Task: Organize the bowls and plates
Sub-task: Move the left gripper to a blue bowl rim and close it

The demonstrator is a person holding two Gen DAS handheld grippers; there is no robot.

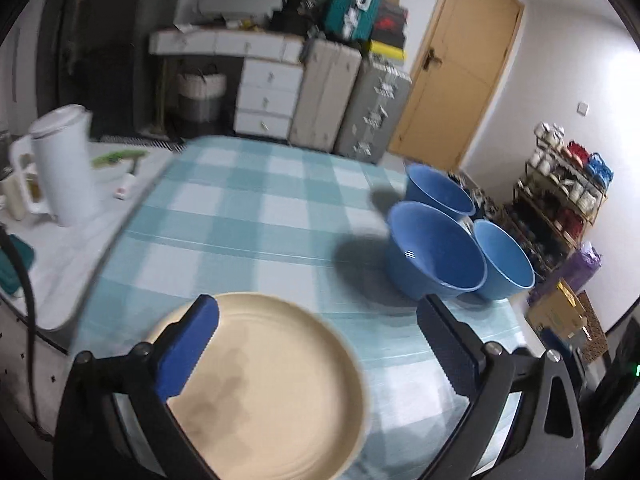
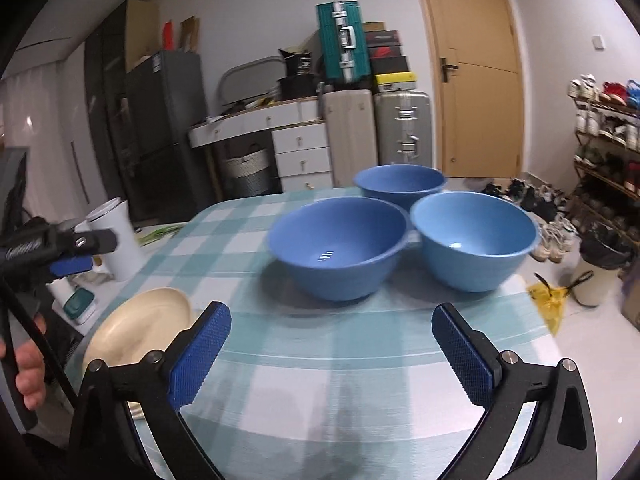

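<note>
A cream plate (image 1: 264,384) lies on the checked tablecloth (image 1: 248,216) at the near left; it also shows in the right wrist view (image 2: 140,326). My left gripper (image 1: 318,344) is open just above the plate, its left finger over the rim. Three blue bowls stand together at the right: a near one (image 2: 338,252), a right one (image 2: 472,240) and a far one (image 2: 400,182). My right gripper (image 2: 332,356) is open and empty, a short way in front of the bowls. The left gripper shows at the left of the right wrist view (image 2: 76,256).
A white jug (image 1: 66,164) and small items stand on a white side surface at the left. Suitcases (image 1: 352,96), drawers and a door are behind the table. A shoe rack (image 2: 608,140) and a bin (image 2: 600,272) are at the right on the floor.
</note>
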